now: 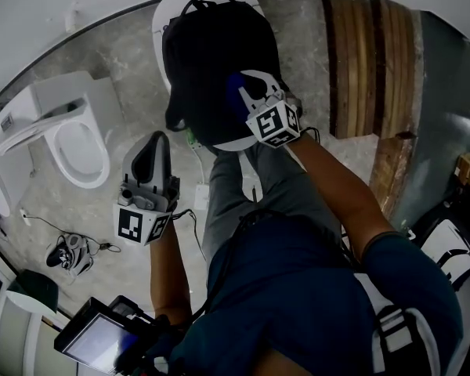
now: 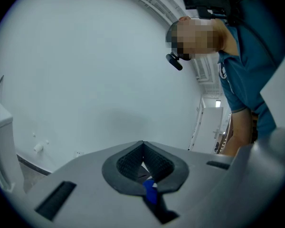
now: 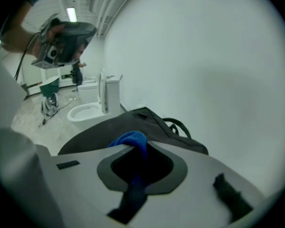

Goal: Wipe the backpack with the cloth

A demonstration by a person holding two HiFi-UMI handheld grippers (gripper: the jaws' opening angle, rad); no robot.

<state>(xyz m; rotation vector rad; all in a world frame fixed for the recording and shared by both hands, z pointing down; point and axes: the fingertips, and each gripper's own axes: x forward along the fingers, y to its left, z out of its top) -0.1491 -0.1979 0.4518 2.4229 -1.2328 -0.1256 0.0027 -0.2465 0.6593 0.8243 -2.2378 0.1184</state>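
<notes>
Backpack (image 1: 211, 61): black, lying flat on a white rounded surface (image 1: 168, 14) against the wall.
Backpack axis: long axis runs away from the person, with the carry handle (image 3: 176, 126) at the far end toward the wall.
Right gripper (image 3: 137, 148): fingers closed on the blue cloth (image 3: 131, 140), with a wad protruding past the tips.
Left gripper (image 2: 143, 151): fingers together, nothing gripped; it points upward, well apart from the backpack.
Key relation: backpack is just ahead of and below the right fingers, so the right gripper is nearer.
Next move (judgement): lower the cloth and stroke along the long axis.
</notes>
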